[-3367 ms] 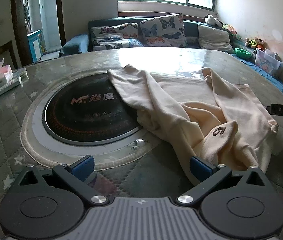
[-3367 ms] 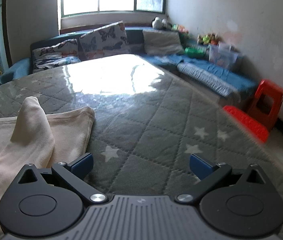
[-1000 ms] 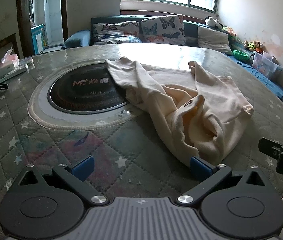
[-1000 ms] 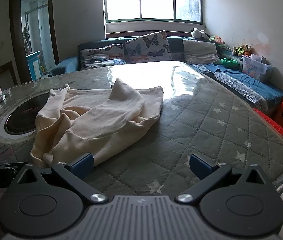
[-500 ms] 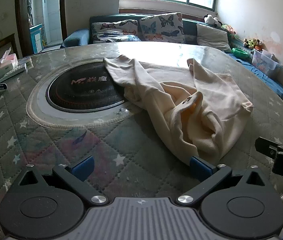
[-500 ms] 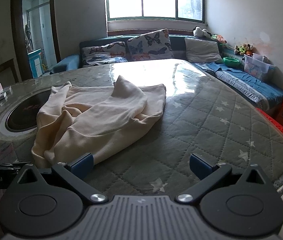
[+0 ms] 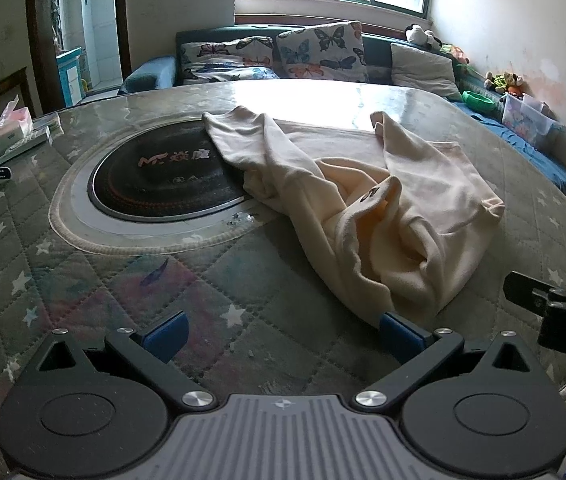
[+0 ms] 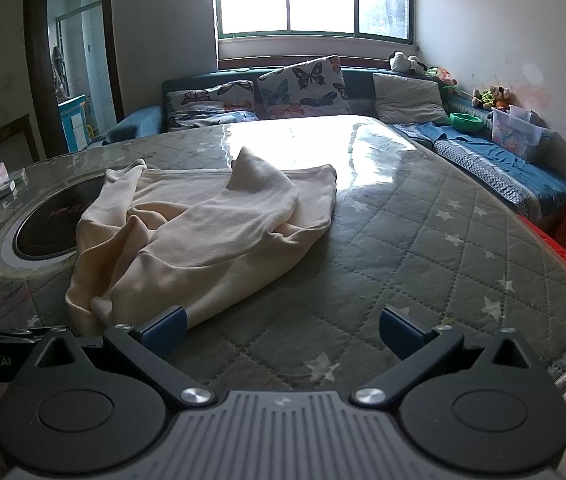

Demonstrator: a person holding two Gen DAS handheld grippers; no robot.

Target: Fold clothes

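I am holding the left gripper [image 7: 283, 334] back at the six o'clock edge of the grey star-quilted table cover [image 7: 95, 296], fingers spread wide and gripping nothing. Since a few seconds ago both tools have pulled away from the rumpled cream fleece sweatshirt [image 7: 367, 208], now lying bunched, unfolded, at one o'clock. The right gripper [image 8: 283, 334] is likewise gaping, empty; folding remains.

Your right hand-held gripper [image 8: 282, 331] hangs with jaws wide apart and empty over the quilted tabletop [image 8: 423, 240]. The cream garment [image 8: 211, 236] lies crumpled ahead on your left, its near edge just beside your left fingertip [image 8: 165, 330].
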